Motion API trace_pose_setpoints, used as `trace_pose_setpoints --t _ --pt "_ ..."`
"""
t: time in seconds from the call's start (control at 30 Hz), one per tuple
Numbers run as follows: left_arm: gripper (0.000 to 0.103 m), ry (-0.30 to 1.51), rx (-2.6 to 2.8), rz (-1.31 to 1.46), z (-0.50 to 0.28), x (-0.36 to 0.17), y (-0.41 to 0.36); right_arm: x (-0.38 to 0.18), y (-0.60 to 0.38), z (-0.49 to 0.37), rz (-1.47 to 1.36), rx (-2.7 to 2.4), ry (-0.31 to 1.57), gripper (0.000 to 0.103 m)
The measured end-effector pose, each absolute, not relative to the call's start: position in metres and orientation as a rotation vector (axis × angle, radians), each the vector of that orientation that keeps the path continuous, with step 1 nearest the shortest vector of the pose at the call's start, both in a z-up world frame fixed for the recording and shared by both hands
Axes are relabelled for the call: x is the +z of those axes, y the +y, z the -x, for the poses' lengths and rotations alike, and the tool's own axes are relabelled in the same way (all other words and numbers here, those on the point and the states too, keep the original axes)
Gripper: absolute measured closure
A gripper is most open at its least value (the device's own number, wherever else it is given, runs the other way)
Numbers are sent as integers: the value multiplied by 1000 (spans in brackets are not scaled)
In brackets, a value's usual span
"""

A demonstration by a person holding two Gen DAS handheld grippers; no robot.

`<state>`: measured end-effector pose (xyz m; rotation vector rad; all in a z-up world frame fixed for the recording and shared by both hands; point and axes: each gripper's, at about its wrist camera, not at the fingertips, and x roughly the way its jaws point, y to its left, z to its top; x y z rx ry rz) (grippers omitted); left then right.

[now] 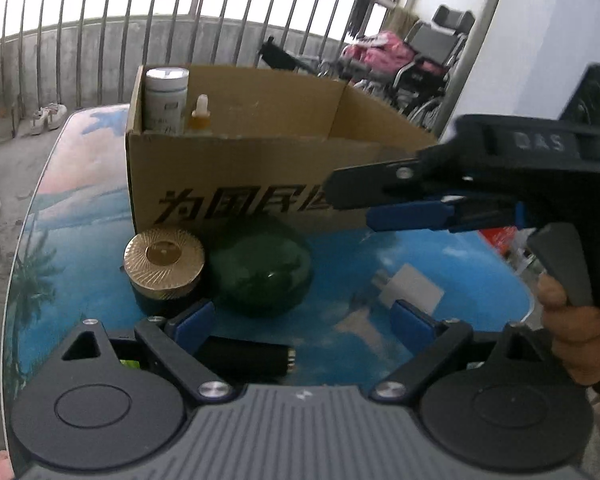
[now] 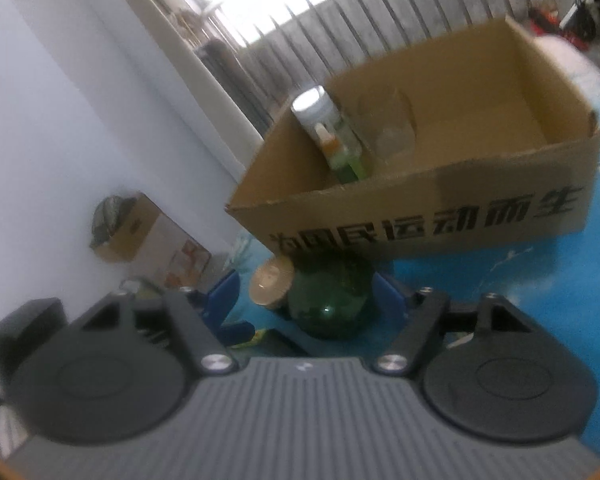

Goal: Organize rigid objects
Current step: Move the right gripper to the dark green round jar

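An open brown cardboard box (image 1: 236,176) with black printed characters on its front wall stands on the glossy blue picture-printed worktop (image 1: 80,264). Inside the box, in its left back corner, a white-capped cylindrical plastic bottle (image 1: 167,98) stands upright with a small amber dropper bottle (image 1: 201,117) just beside it. Directly in front of the box wall sits a dark green round glass vessel (image 1: 262,268), and touching its left side is a dark jar with a ribbed gold lid (image 1: 164,258). A black cylindrical object (image 1: 248,356) lies on the worktop nearer than the green vessel.

The left claw (image 1: 302,320) stands wide, its blue fingers apart with nothing gripped, the black cylinder lying between them. The right claw (image 2: 304,296) is also spread, its blue fingers flanking the green vessel and the gold-lidded jar without pressing either. A hand (image 1: 580,332) holds the right claw's handle.
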<state>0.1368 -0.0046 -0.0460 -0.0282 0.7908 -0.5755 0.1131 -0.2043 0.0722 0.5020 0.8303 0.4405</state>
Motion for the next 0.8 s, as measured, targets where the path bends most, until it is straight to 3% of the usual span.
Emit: trace_pose_setpoints --t 0.2,0.8 --pt "8 845 -560 56 -156 -60 -6 48 -195 -153 -456 425 924 40" --pt "7 867 -566 46 -166 -75 -18 24 -180 -192 -436 525 1001 40"
